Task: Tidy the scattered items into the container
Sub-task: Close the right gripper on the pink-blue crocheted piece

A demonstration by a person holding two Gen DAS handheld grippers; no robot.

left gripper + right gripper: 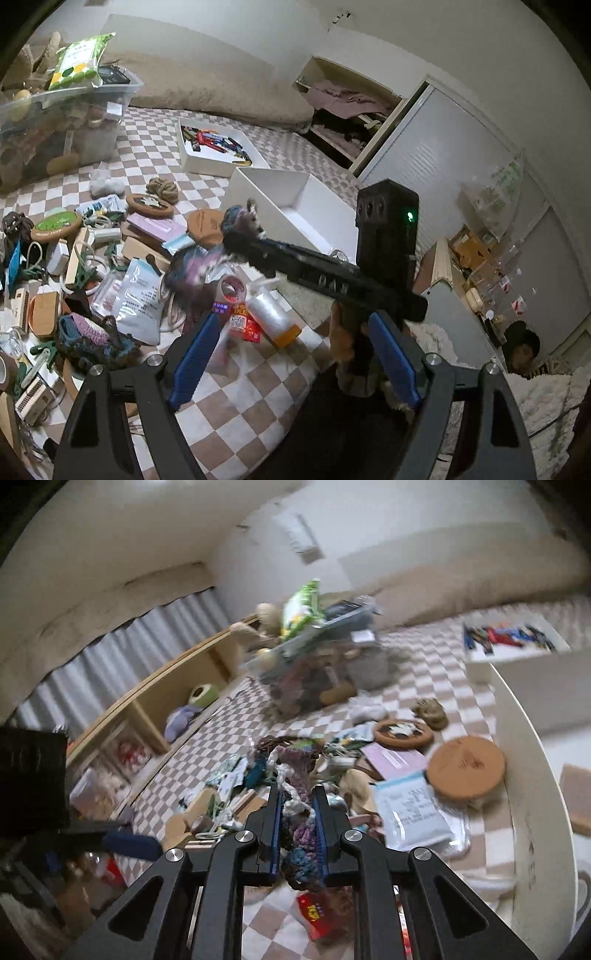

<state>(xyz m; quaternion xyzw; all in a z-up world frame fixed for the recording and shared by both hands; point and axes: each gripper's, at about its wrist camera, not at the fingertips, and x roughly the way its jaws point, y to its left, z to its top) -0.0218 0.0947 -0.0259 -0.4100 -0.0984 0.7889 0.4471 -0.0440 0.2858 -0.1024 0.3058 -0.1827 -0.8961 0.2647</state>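
Crocheted yarn piece [295, 812], soft, light and floppy, sits pinched mid-length in the right gripper [297, 794], while the left gripper [291, 332] gapes empty near the white box [295, 199].

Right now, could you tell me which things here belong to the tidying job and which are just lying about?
Job: knitted piece gripped in the right claw; open left claw; white box; cork coaster; tape roll.

Lying about: pillow; clear bin; cupboard.
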